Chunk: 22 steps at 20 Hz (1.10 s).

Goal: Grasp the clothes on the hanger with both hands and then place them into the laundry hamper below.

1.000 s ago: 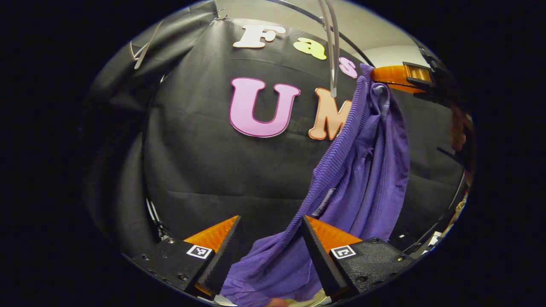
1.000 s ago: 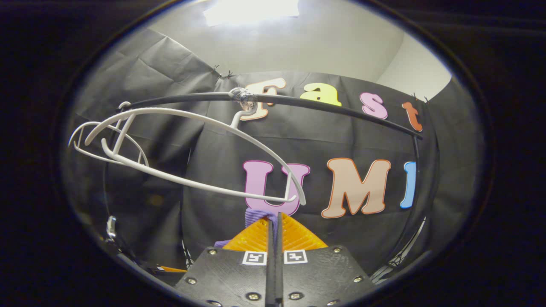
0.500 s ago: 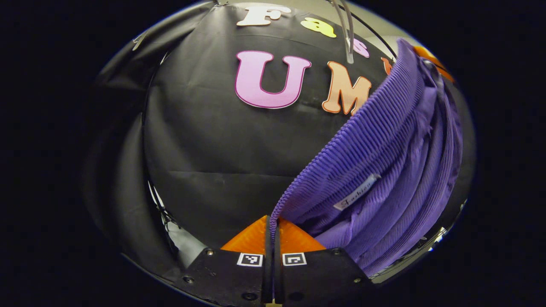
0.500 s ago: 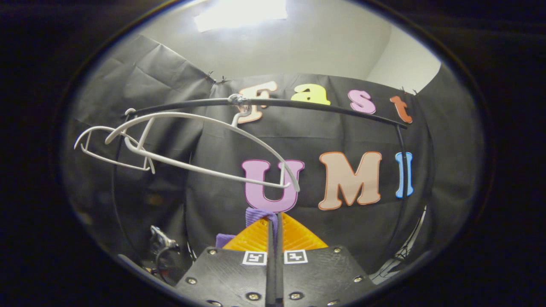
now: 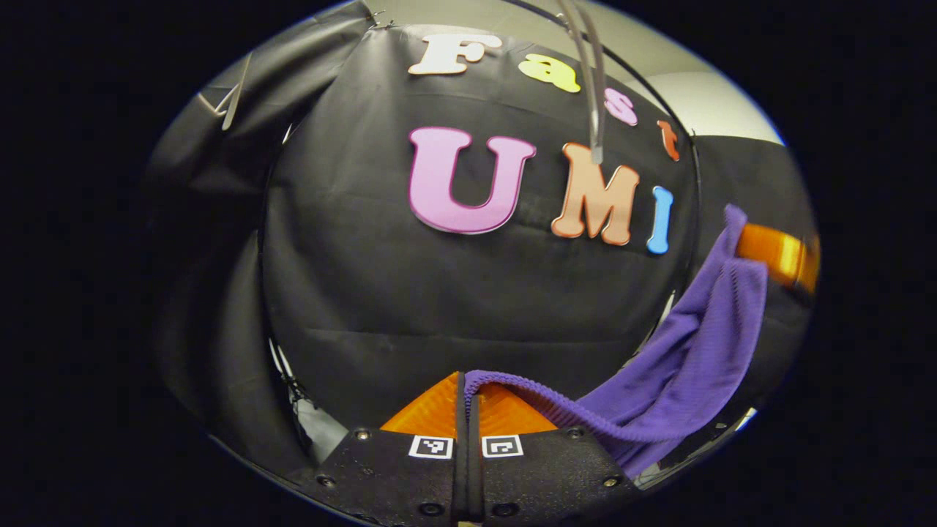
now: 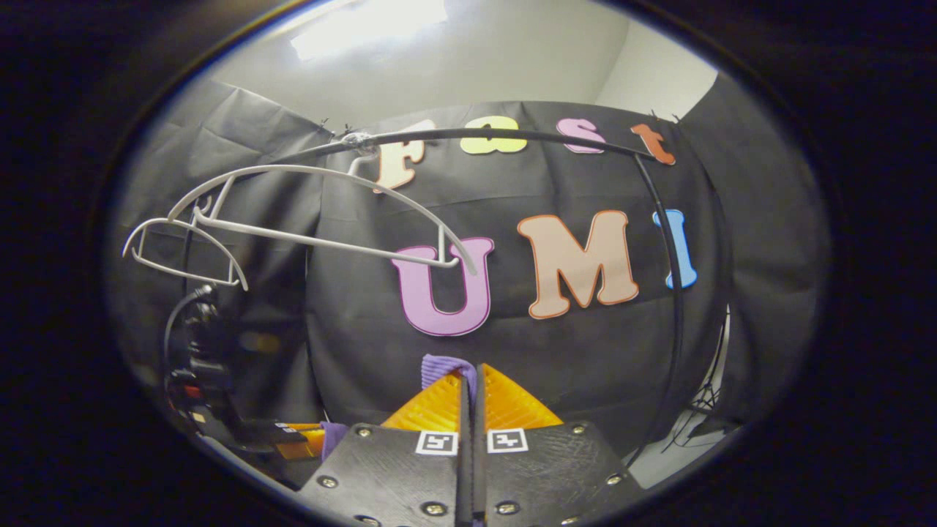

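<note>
Left gripper view: the left claw (image 5: 466, 388) is closed, both fingers pinching the ribbed edge of a purple garment (image 5: 688, 359). From the pinch the cloth sags to the right in a loose swag, then rises to the right claw (image 5: 779, 256), seen at the right edge of this view, slightly blurred. The garment hangs between the two claws, in front of the black booth wall (image 5: 410, 293). A pale hanger end (image 5: 594, 95) points down from the top of this view, well above the cloth and not touching it.

Right gripper view: the right claw (image 6: 468, 384) is closed too — a small fold of the purple garment (image 6: 443, 366) sticks up from between its fingers. A white hanger (image 6: 315, 219) hangs bare from a dark rail (image 6: 512, 135), tilted, its near arm reaching toward the centre. A second white hanger (image 6: 183, 249) sits further left on the same rail. At lower left the left claw (image 6: 293, 439) shows farther off with a bit of purple cloth beside it; the dark body of that tool (image 6: 205, 366) rises above it.

The garment is off the hanger, held in the air by both claws.
</note>
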### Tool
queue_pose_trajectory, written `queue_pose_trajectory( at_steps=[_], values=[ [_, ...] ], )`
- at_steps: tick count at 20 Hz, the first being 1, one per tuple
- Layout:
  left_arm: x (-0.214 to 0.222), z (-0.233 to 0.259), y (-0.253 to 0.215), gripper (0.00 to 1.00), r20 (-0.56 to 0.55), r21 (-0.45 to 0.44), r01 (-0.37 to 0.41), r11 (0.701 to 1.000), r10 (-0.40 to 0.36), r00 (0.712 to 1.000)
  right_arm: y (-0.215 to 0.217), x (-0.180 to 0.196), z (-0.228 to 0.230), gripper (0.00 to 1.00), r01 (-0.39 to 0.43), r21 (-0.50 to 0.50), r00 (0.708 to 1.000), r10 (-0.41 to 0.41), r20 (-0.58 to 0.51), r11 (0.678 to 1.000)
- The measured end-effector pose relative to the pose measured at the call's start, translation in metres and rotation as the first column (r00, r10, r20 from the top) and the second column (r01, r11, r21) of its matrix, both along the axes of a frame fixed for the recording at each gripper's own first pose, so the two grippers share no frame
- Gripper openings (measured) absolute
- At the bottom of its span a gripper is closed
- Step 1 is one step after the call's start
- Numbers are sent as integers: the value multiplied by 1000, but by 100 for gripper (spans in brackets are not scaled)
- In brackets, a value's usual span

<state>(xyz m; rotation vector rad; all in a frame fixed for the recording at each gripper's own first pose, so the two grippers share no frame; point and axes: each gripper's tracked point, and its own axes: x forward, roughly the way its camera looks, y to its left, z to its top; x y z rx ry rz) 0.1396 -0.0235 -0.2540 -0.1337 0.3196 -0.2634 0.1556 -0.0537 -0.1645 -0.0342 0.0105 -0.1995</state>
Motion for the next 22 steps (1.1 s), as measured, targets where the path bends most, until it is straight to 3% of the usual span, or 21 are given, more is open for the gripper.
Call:
queue_pose_trajectory(
  at_steps=[4,8,11,16,22],
  values=[
    [1,55,-55,0,103,-27,93,995,-90,991,-8,5,-24,1,-12,60,1000,13,-26,998],
    [-3,60,-110,0,131,-11,175,985,-172,976,-29,10,-52,0,6,81,998,0,-71,997],
    [3,44,-117,0,142,19,159,987,-160,977,-50,5,-79,1,36,174,996,-21,-87,984],
    [14,-14,-101,0,116,91,85,992,-95,989,-74,3,-140,1,93,198,984,-59,-170,976],
    [11,-115,-54,1,-32,120,5,993,-1,999,-81,-5,-242,1,144,198,937,-70,-341,970]
  ],
)
